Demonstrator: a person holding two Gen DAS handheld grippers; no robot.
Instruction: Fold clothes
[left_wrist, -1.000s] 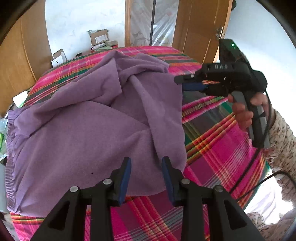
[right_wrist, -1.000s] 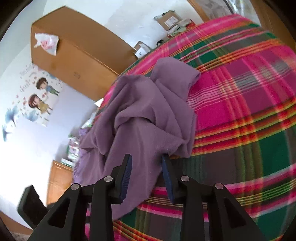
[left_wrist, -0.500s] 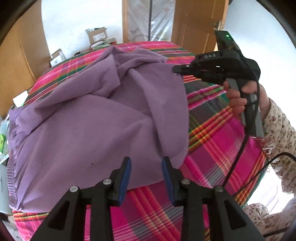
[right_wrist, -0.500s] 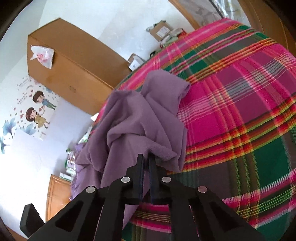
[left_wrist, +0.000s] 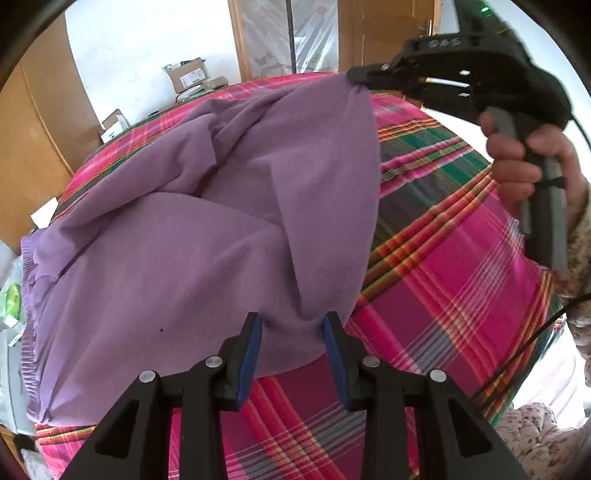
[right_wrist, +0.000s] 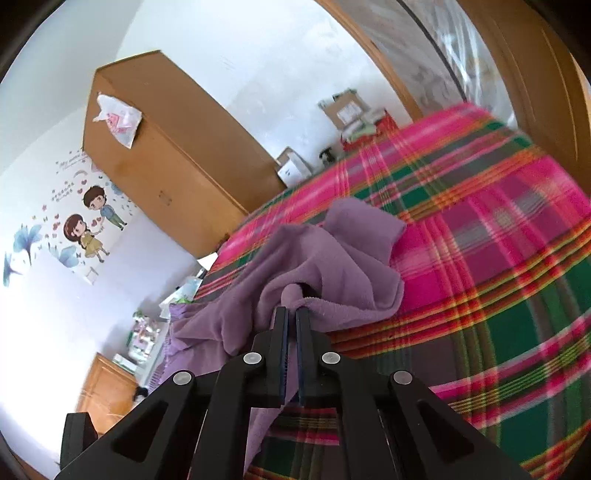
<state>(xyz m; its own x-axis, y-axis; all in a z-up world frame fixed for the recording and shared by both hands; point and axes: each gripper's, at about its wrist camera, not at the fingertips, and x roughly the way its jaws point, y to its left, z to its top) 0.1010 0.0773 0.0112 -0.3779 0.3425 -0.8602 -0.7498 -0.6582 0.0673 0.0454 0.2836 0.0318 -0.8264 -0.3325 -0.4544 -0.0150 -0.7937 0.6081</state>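
Note:
A purple fleece garment (left_wrist: 177, 240) lies crumpled over the plaid bedspread (left_wrist: 454, 258). My left gripper (left_wrist: 292, 325) is open, its blue pads on either side of the garment's near hem, low over the cloth. My right gripper (right_wrist: 291, 314) is shut on an edge of the purple garment (right_wrist: 332, 266) and lifts it off the bed. In the left wrist view the right gripper (left_wrist: 356, 75) is up at the top right, held by a hand (left_wrist: 517, 158), with a sheet of purple cloth hanging taut from its tip.
A wooden wardrobe (right_wrist: 166, 177) stands left of the bed, cardboard boxes (left_wrist: 188, 75) sit on the floor beyond it, and a wooden door (left_wrist: 391, 33) is behind. A black cable (left_wrist: 524, 343) trails at the right. Bare plaid bedspread (right_wrist: 498, 258) extends to the right of the garment.
The right gripper went from open to shut on the garment's edge and has risen, pulling the cloth up into a taut sheet. The left gripper stays open and has come closer to the hem.

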